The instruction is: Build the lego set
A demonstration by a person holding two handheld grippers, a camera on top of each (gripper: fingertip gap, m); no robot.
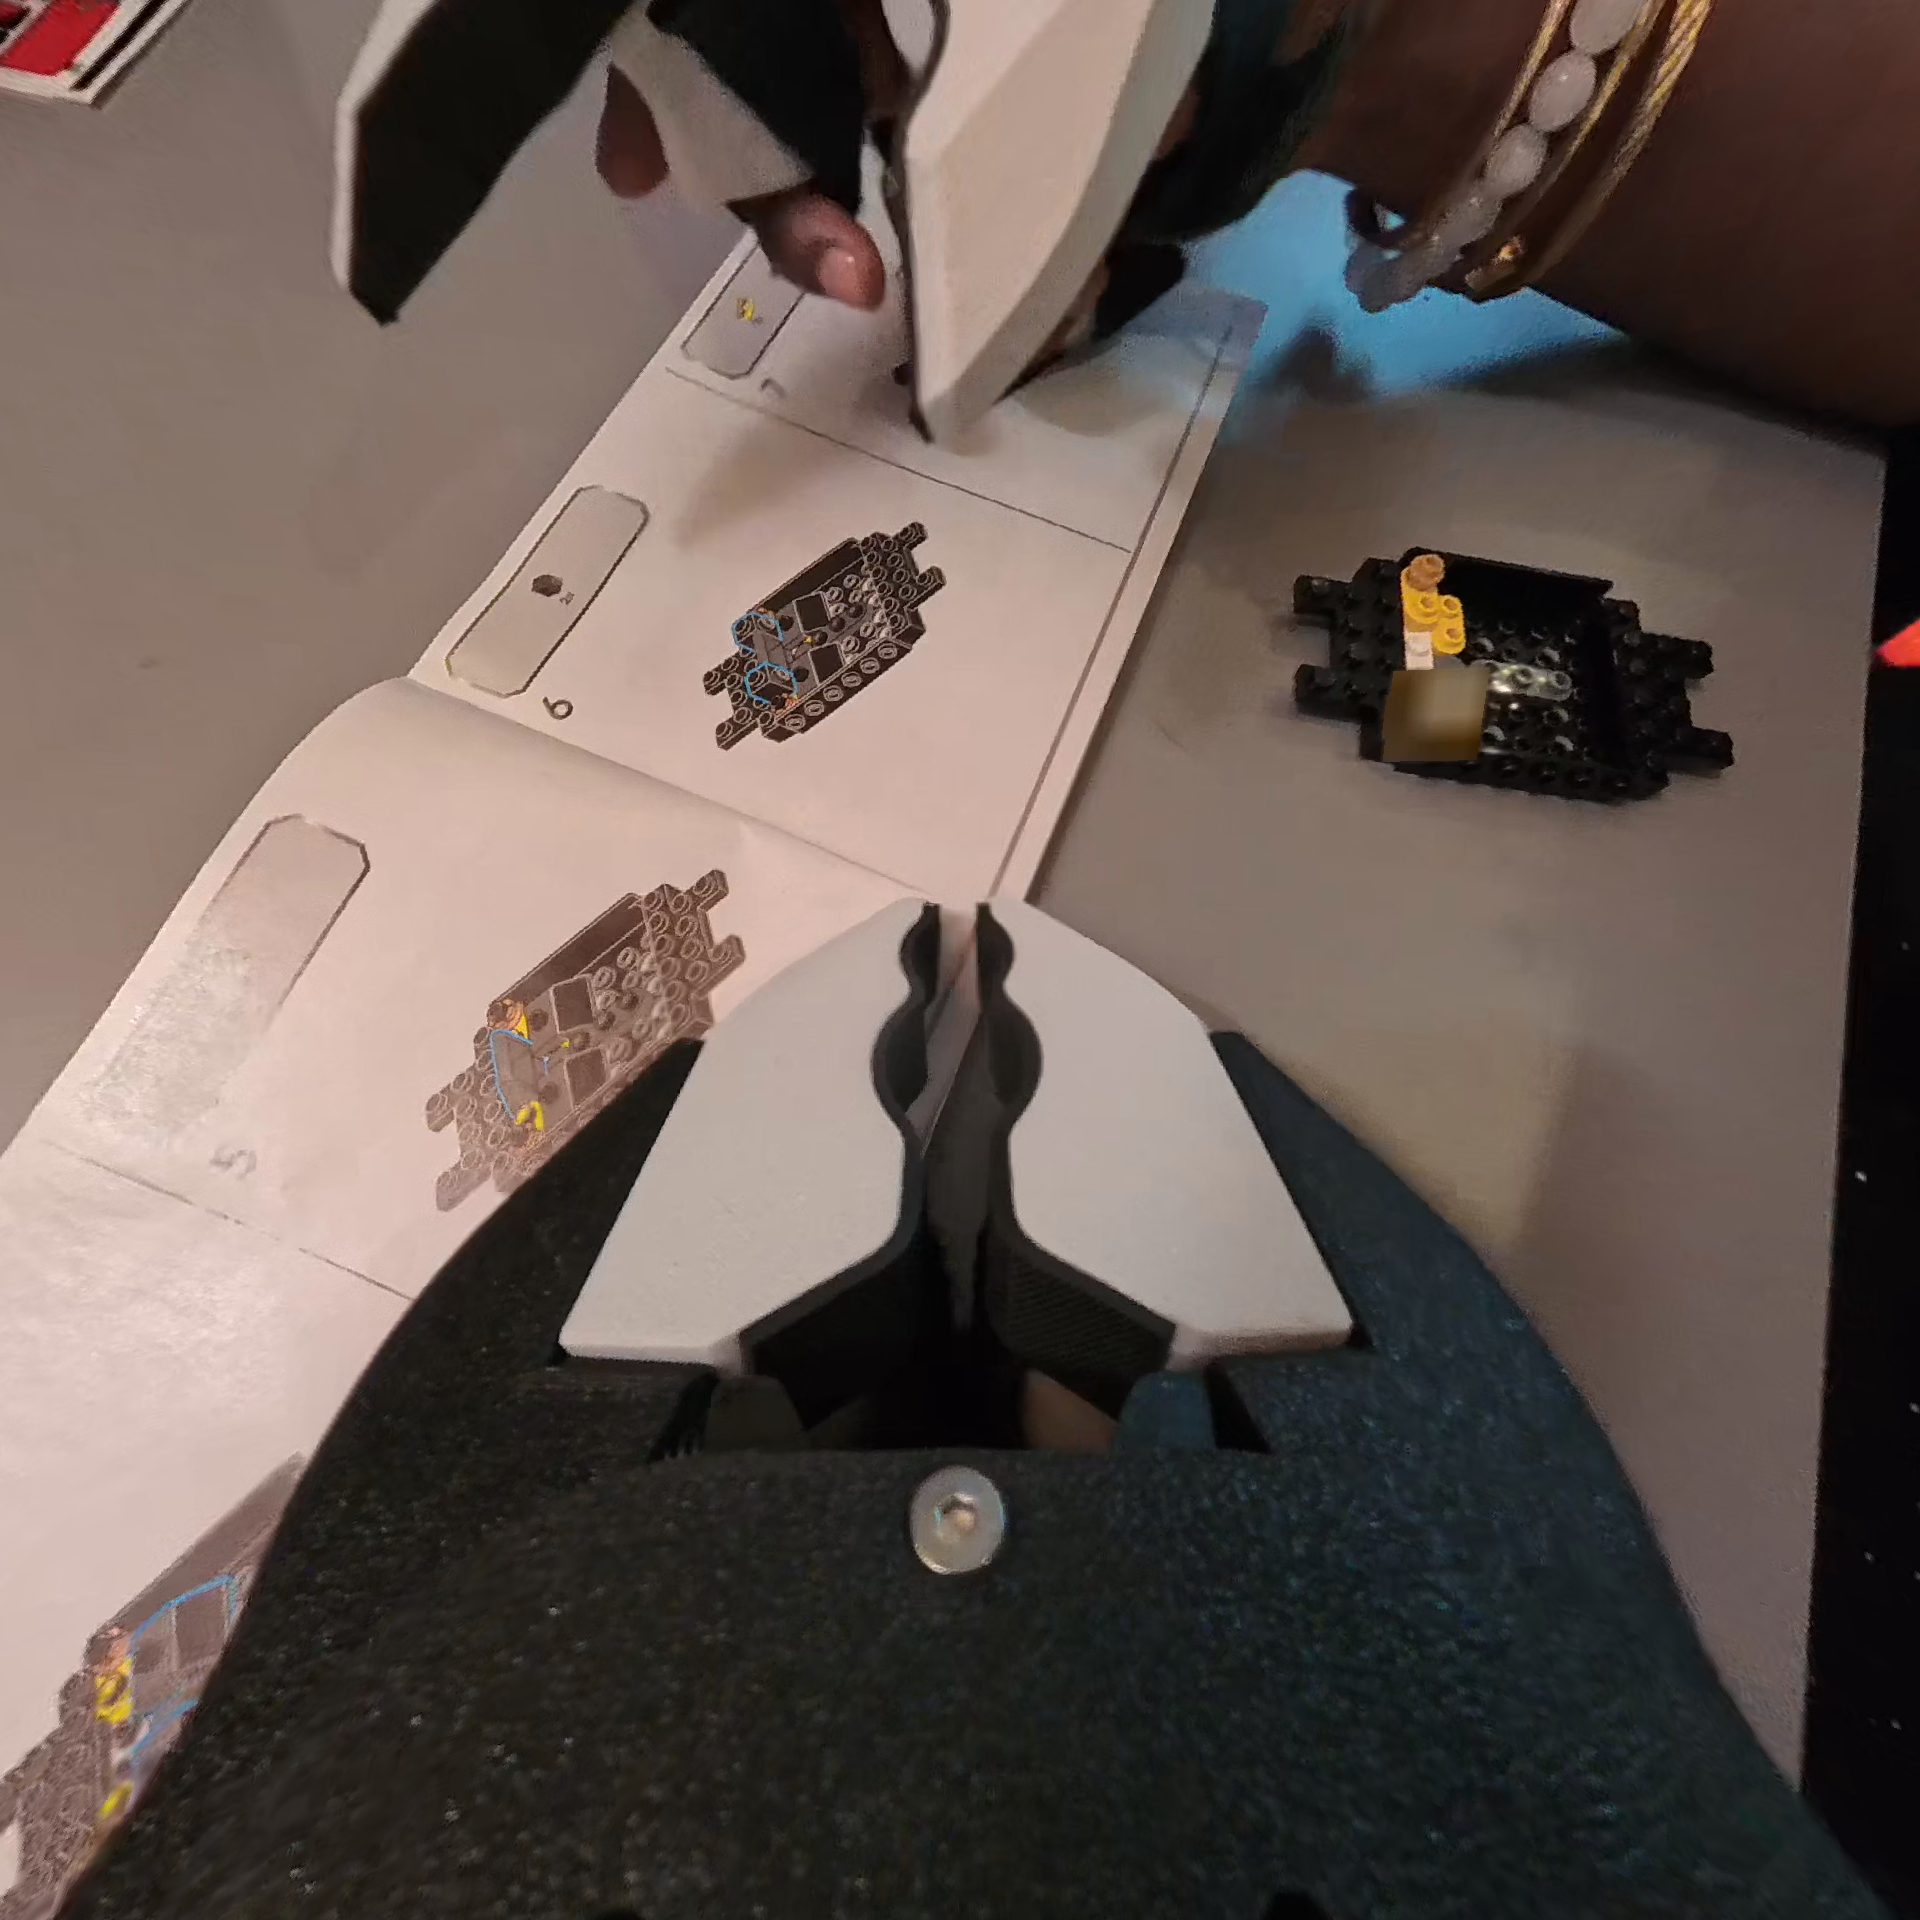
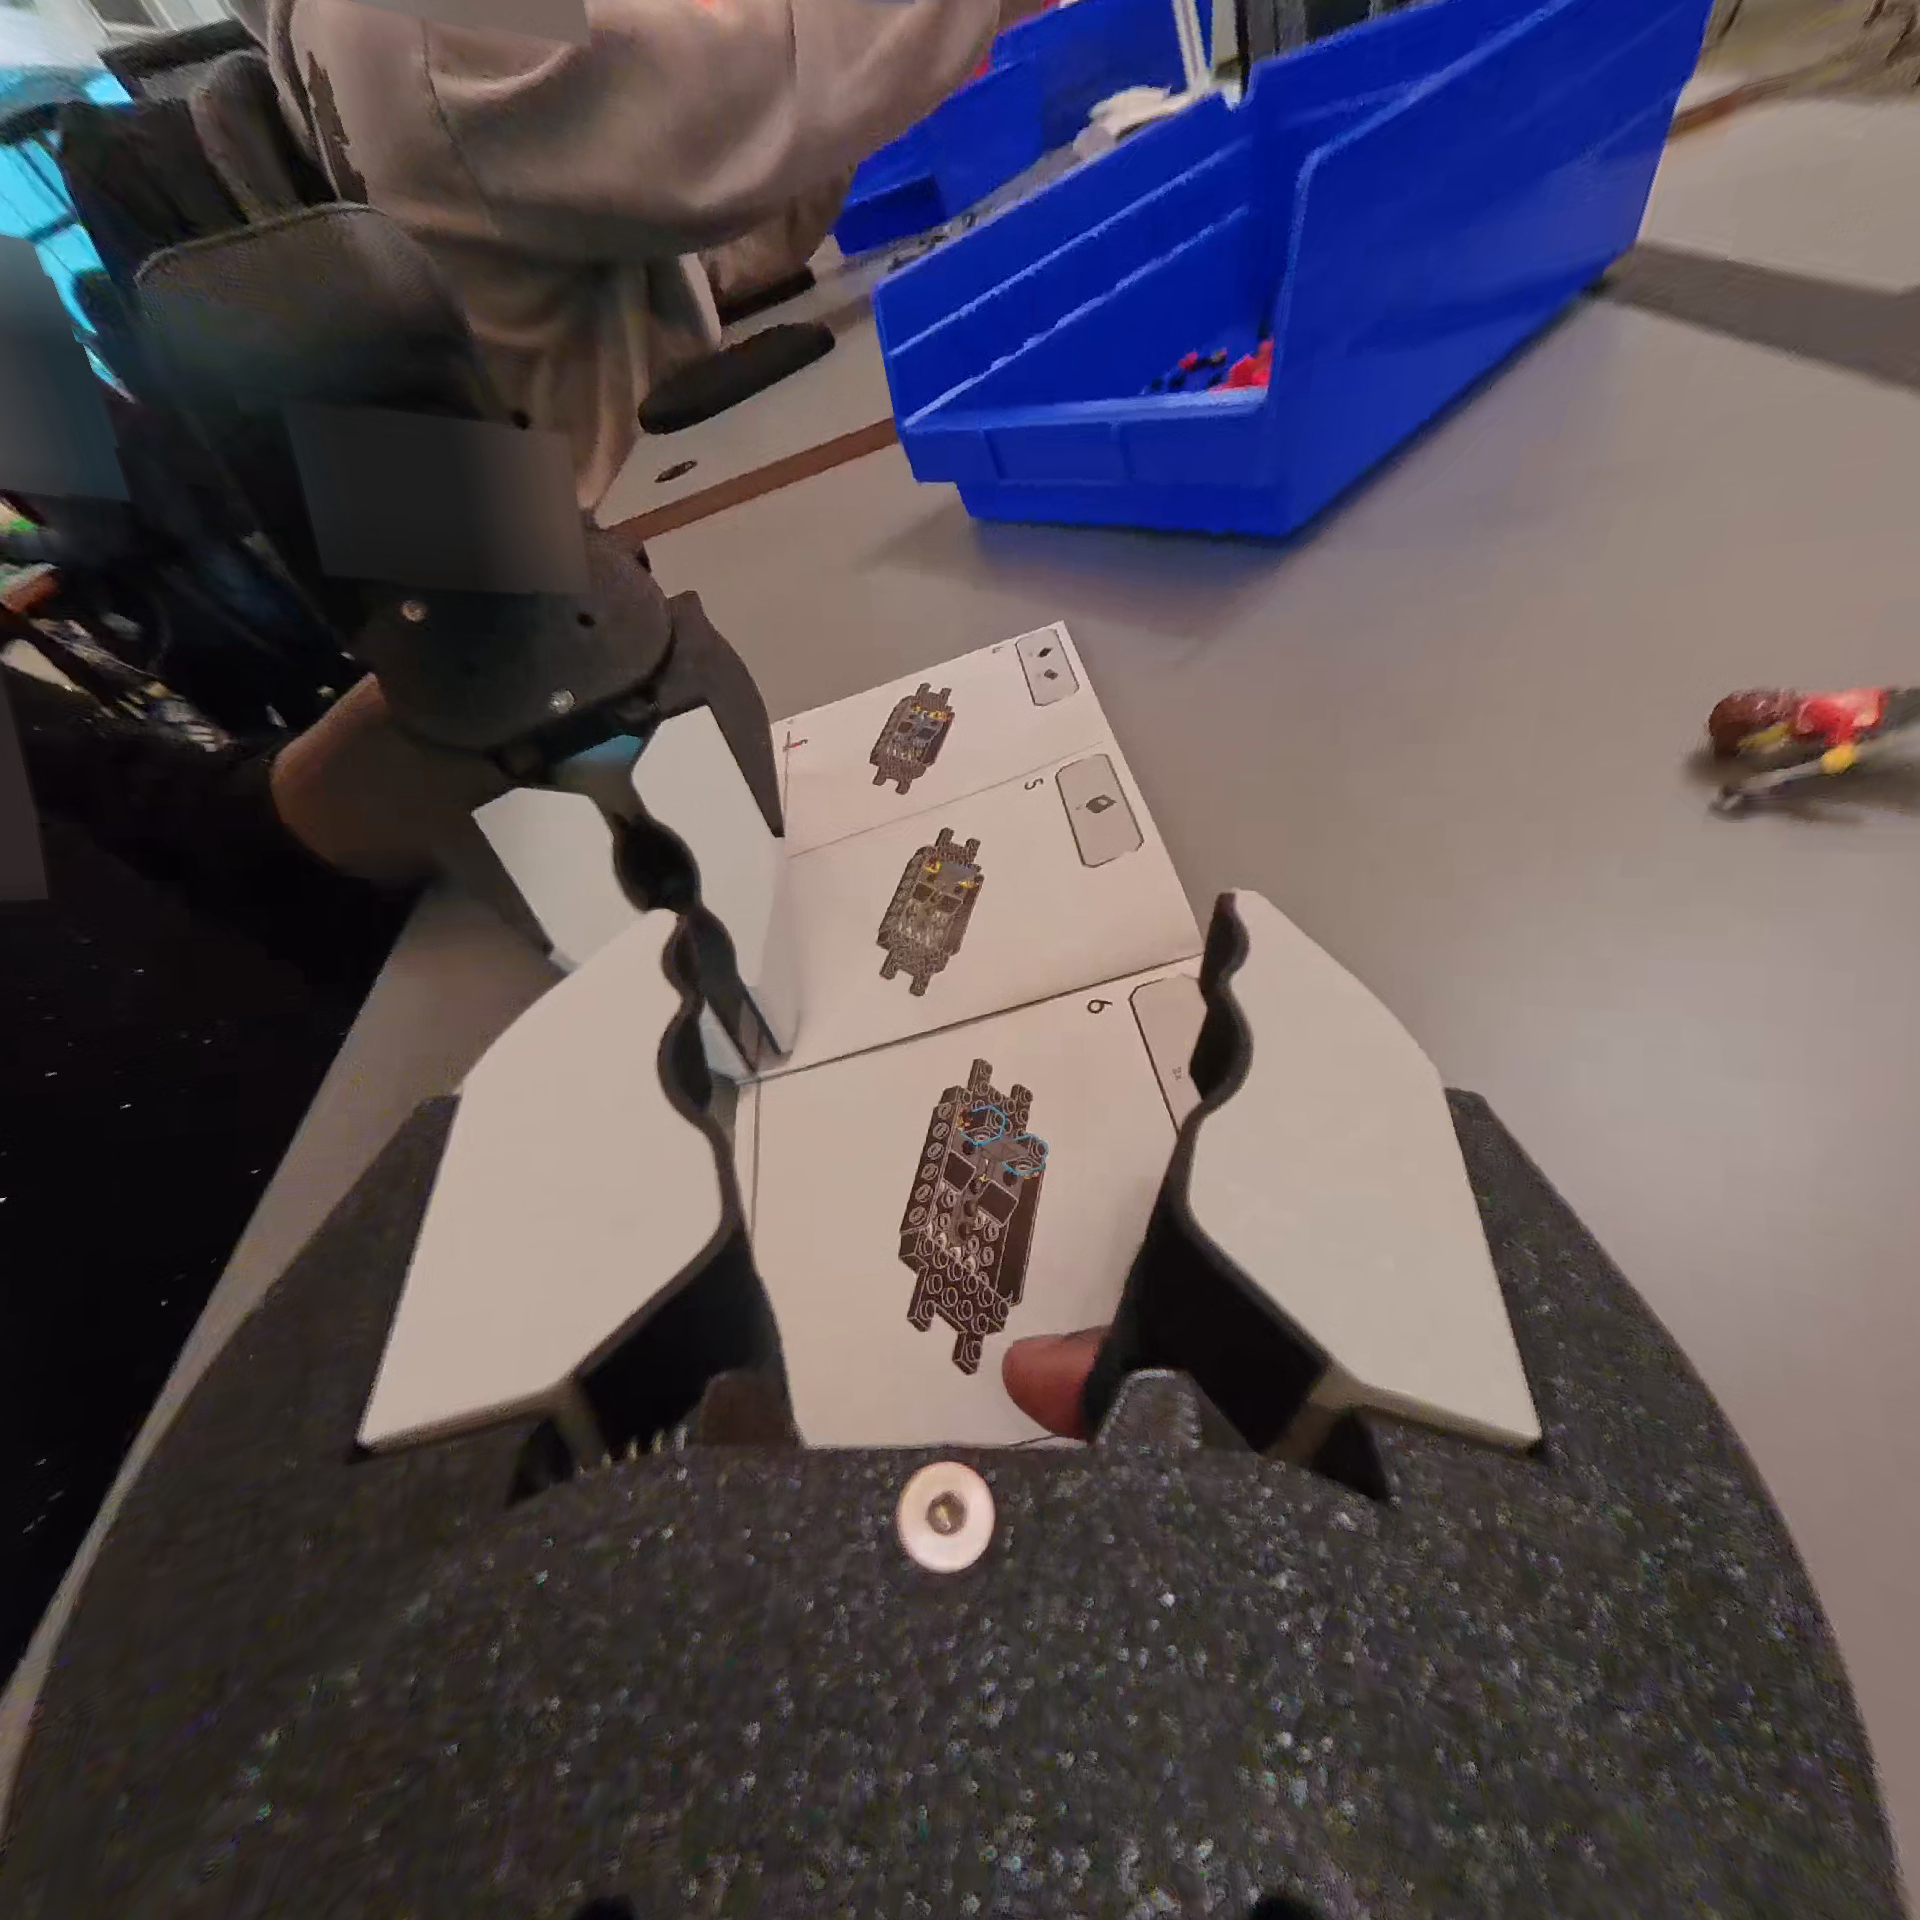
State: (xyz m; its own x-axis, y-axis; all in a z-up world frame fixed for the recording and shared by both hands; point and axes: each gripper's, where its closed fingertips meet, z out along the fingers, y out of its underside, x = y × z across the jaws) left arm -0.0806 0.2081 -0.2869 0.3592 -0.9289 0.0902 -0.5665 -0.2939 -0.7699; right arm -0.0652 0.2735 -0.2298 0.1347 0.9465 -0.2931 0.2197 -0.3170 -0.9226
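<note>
Item: instruction booklet (image 1: 914, 665), white, lying open and flat on the grey table (image 1: 1351, 1039), its printed pages showing step diagrams of a black brick chassis. Its long axis ran away from the left gripper (image 1: 958, 914), which was the nearer and was closed on the near page edge. The right gripper (image 2: 945, 935) hovered over the far pages, jaws wide and empty. A black brick chassis (image 1: 1507, 675) sat beside the booklet; blue bins (image 2: 1299, 312) stood well apart.

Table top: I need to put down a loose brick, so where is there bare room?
Bare grey table lies between the instruction booklet, blue bins and red toy figure. It is crowded at the booklet's near edge, where both grippers work beside the black brick chassis.
</note>
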